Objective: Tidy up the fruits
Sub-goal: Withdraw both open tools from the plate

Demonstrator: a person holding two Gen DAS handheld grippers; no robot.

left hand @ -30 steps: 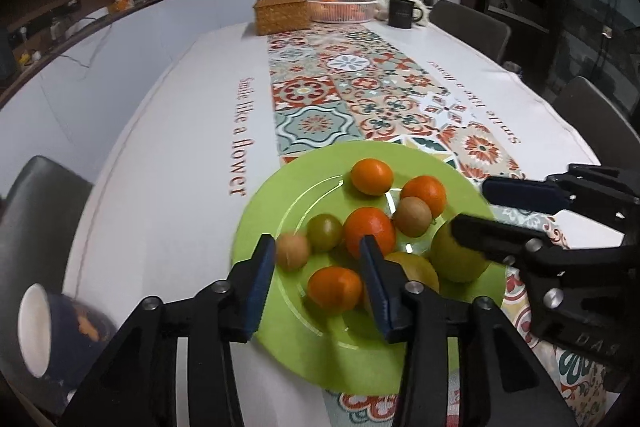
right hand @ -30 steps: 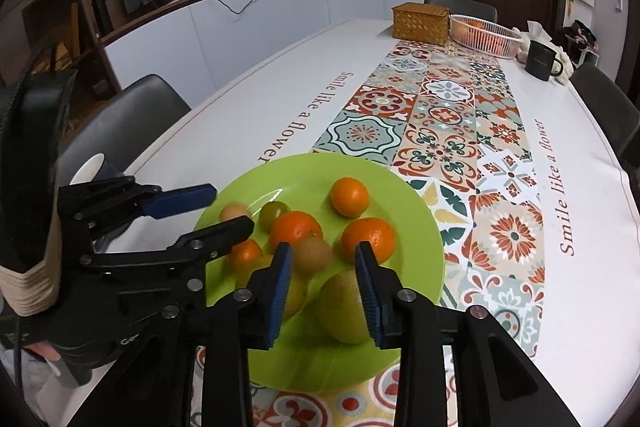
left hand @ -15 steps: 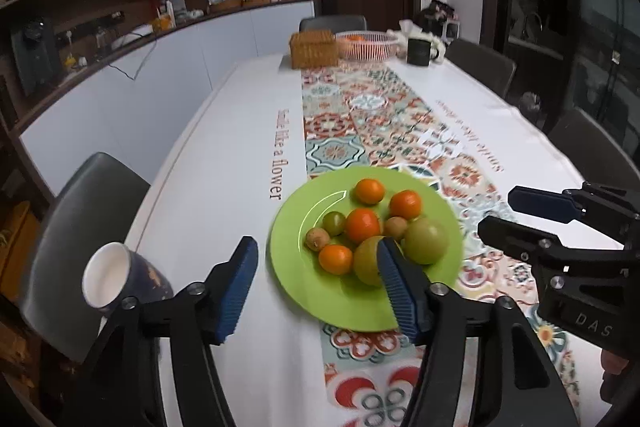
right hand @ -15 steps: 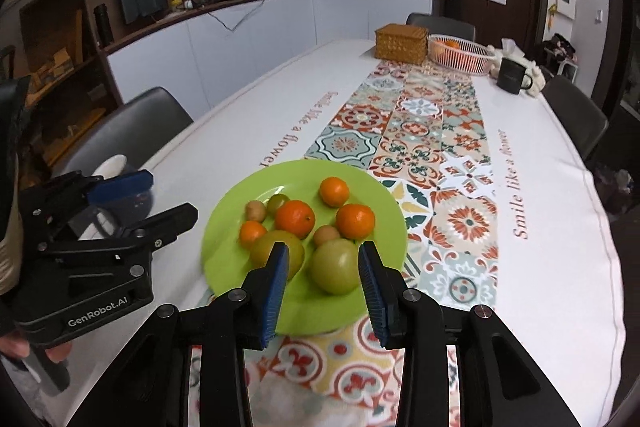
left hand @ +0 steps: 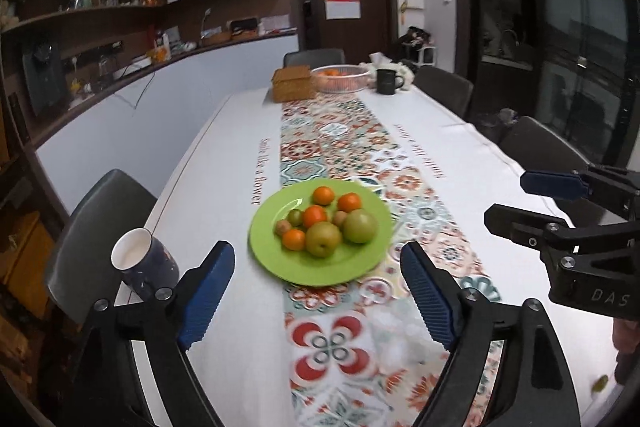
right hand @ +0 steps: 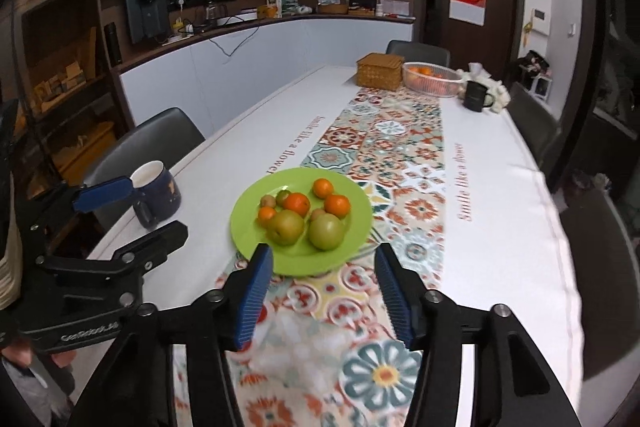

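A green plate (left hand: 268,259) (right hand: 248,239) sits on the patterned table runner. It holds two green pears (left hand: 323,239) (right hand: 326,231), several small oranges (left hand: 323,195) (right hand: 337,205), two kiwis and a small green fruit. My left gripper (left hand: 316,247) (right hand: 158,205) hovers above the table on the near side of the plate. Its jaws are opening wide with nothing between them. My right gripper (right hand: 324,250) (left hand: 506,199) hangs beside it, also back from the plate, and its jaws are opening with nothing between them.
A dark blue mug (left hand: 144,263) (right hand: 158,193) stands near the table's left edge. At the far end are a wicker box (left hand: 293,83), a white basket of oranges (left hand: 340,78) and a black mug (left hand: 387,81). Dark chairs (left hand: 100,219) line both sides.
Both grippers have pulled back and risen away from the plate. Both pairs of jaws have spread wider. The fruits lie unmoved on the plate.
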